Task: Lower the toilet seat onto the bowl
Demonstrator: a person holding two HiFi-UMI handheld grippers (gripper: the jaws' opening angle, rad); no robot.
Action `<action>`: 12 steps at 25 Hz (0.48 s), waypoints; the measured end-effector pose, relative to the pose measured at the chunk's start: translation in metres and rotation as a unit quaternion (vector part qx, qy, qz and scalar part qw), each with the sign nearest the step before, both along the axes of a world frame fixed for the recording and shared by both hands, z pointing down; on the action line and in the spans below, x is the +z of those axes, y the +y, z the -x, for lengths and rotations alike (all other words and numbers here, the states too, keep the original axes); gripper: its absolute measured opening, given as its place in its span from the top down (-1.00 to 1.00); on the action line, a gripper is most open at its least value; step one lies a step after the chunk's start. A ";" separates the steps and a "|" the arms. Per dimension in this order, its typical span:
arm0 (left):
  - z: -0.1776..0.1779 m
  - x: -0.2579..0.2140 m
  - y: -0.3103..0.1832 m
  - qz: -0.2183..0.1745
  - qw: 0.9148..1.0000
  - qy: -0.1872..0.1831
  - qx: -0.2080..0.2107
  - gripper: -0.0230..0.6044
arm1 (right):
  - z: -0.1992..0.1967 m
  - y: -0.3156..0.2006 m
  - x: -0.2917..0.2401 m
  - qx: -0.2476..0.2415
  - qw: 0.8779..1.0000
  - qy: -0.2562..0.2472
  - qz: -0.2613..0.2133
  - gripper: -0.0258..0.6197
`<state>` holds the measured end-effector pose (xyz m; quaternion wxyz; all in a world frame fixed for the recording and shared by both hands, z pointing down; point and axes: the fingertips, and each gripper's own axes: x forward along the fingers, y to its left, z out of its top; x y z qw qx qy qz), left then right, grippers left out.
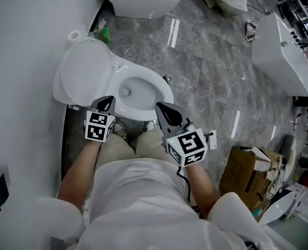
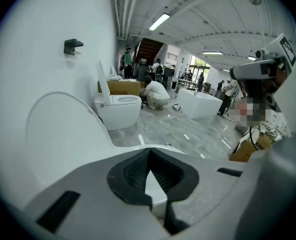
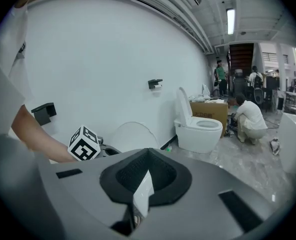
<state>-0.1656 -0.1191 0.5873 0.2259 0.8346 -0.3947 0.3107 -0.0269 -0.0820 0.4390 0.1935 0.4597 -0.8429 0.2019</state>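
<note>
Against the wall, the toilet seat [image 1: 85, 74] stands raised behind the bowl [image 1: 143, 94]. I judge it rigid, slick and hinged, so I'd push its free rim. Left gripper [image 1: 106, 103] and right gripper [image 1: 163, 108] are both closed and empty.

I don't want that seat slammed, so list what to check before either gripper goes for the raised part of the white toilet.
1. Raised white oval toilet lid is up and facing the grippers: ok. It stands beside the wall, above the bowl.
2. White ceramic bowl has nothing on its rim: ok.
3. Left gripper is empty: ok, its jaws are shut on nothing.
4. Right gripper is empty: ok, its jaws are shut on nothing.
5. Jaws are open enough to take an edge: not ok, both are shut.
6. Seat ring is up behind the lid rather than already on the bowl: cannot tell.
</note>
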 end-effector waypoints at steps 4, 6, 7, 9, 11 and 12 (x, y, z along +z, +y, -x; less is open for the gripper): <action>0.022 -0.050 0.002 -0.042 0.998 0.015 -0.035 0.91 | 0.010 0.003 -0.031 -0.016 0.999 -0.002 -0.029 0.93; 0.026 -0.081 0.000 -0.068 0.996 0.025 -0.050 0.91 | 0.010 0.003 -0.047 -0.025 0.999 0.001 -0.042 0.93; 0.026 -0.096 -0.003 -0.081 0.995 0.030 -0.057 0.91 | 0.008 0.002 -0.054 -0.027 0.998 0.001 -0.048 0.93; 0.027 -0.123 -0.008 -0.107 0.991 0.038 -0.068 0.91 | 0.003 -0.004 -0.065 -0.027 0.998 -0.004 -0.058 0.93; 0.026 -0.146 -0.011 -0.126 0.988 0.042 -0.073 0.91 | -0.003 -0.008 -0.074 -0.023 0.998 -0.013 -0.063 0.93; 0.026 -0.156 -0.010 -0.134 0.987 0.044 -0.075 0.91 | -0.005 -0.009 -0.078 -0.021 0.998 -0.016 -0.065 0.93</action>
